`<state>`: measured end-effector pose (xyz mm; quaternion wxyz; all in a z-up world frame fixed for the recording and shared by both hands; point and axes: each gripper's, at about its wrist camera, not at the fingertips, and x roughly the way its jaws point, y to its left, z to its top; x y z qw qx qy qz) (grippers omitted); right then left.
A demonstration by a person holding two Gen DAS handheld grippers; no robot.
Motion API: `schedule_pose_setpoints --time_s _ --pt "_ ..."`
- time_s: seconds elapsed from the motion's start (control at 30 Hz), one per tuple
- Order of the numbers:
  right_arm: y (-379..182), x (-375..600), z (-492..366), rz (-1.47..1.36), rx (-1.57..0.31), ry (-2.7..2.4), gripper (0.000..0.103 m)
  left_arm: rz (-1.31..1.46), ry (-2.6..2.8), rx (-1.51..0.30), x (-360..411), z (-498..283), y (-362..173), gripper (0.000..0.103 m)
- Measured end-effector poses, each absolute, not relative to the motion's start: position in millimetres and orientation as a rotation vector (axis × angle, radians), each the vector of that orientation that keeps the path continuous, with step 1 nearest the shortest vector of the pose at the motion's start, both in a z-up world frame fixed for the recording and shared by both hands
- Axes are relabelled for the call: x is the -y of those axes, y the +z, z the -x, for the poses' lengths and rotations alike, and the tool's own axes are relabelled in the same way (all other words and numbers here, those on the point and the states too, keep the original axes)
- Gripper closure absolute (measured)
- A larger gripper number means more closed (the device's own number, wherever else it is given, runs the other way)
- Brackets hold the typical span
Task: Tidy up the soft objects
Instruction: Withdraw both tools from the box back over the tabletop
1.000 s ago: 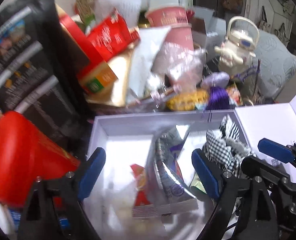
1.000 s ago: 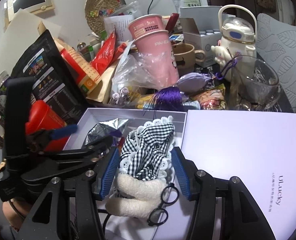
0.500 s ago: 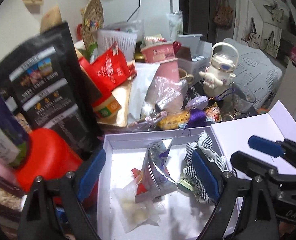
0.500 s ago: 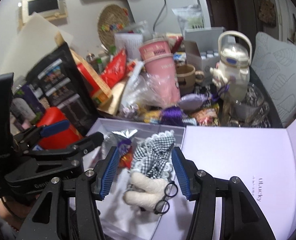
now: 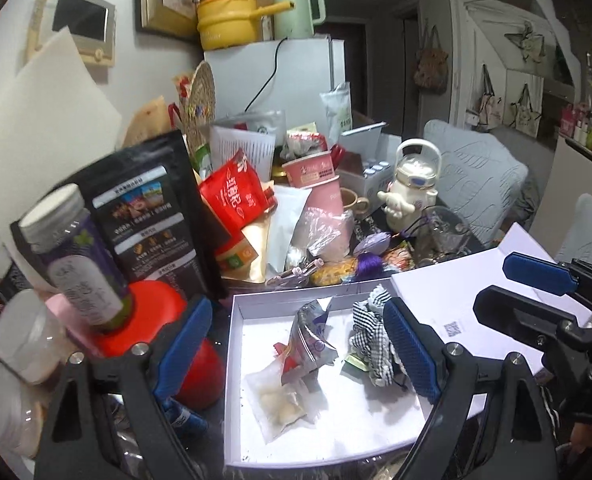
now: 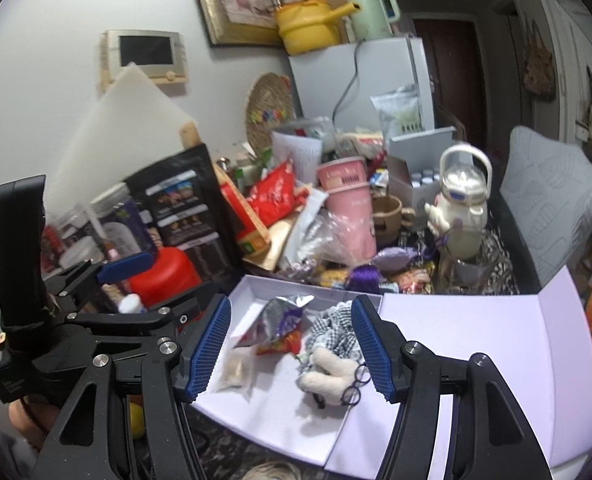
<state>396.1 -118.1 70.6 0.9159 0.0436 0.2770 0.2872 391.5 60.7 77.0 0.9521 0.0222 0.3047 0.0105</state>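
Note:
A white box (image 5: 232, 360) lies open with its lid (image 6: 456, 340) folded out to the right. In it lie a plush doll in a checked dress (image 6: 332, 344) (image 5: 366, 332), a silver snack bag (image 5: 308, 340) (image 6: 280, 316) and a clear pouch of pale pieces (image 5: 280, 396) (image 6: 236, 368). My left gripper (image 5: 296, 306) hangs open above the box, holding nothing. My right gripper (image 6: 291, 300) hovers over the doll and bag, its jaws opening, the pads touching neither. Each gripper shows in the other's view, the right gripper (image 5: 536, 276) at the right edge, the left gripper (image 6: 124, 268) at the left.
A crowded pile stands behind the box: a black pouch (image 5: 148, 216), a red container (image 5: 156, 312), a purple-labelled bottle (image 5: 80, 256), pink cups (image 5: 320, 176), a white character kettle (image 5: 412, 184) and a glass (image 5: 444, 232). Grey cushioned chairs (image 5: 476, 176) stand at the right.
Both grippers have risen and drawn back from the box, so more of the room shows. The right jaws have widened. The doll, bag and pouch stay lying in the box.

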Motion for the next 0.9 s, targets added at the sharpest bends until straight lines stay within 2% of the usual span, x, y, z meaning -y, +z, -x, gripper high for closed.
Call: schedule_pose_setpoints --time_s 0.47,0.9 --pt "111 116 -302 0.01 -0.468 0.607 0.037 0.016 -0.013 -0.55 -76 -311 117 0.014" --pt "94 114 -234 -0.003 -0.506 0.614 0.037 0.012 -0.011 -0.557 -82 -234 109 0.014"
